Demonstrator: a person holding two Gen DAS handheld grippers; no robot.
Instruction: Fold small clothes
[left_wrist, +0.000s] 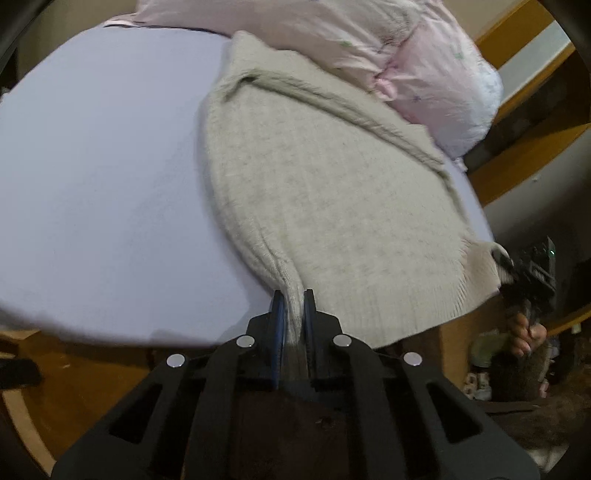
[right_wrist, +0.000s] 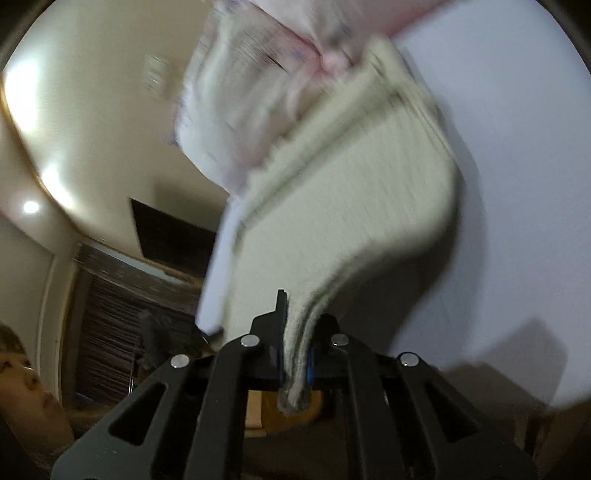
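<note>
The fingers (left_wrist: 281, 314) of the left gripper (left_wrist: 293, 306) are pinched together on one bottom corner of a cream knit sweater (left_wrist: 325, 206), the ribbed hem bunched into a narrow pleat between the blue pads. The fingers (right_wrist: 282, 317) of the right gripper (right_wrist: 299, 332) are likewise clamped on the sweater (right_wrist: 343, 206): a thick wad of two or more layers runs down between them and pokes out behind.

The sweater lies mostly flat on the lavender sheet of the bed (left_wrist: 99, 166), its far end touching a pink quilt (left_wrist: 388, 48) heaped near the head of the bed. In the left wrist view the right gripper (left_wrist: 532, 273) shows at the sweater's other bottom corner, beyond the bed's edge, so the hem appears stretched between the two tools. The right wrist view is strongly motion-blurred, so the far details there cannot be made out.

The step in hand looks like carrying the hem up and over toward the collar end for a fold across the body. To do it well, both corners should probably rise together at the same height and pace, keeping the hem taut so the knit does not sag in the middle. The hem should land square on the shoulders, clear of the quilt, and the fingers should part only once the fabric rests flat.

No brand, label or legible writing shows in either view.
</note>
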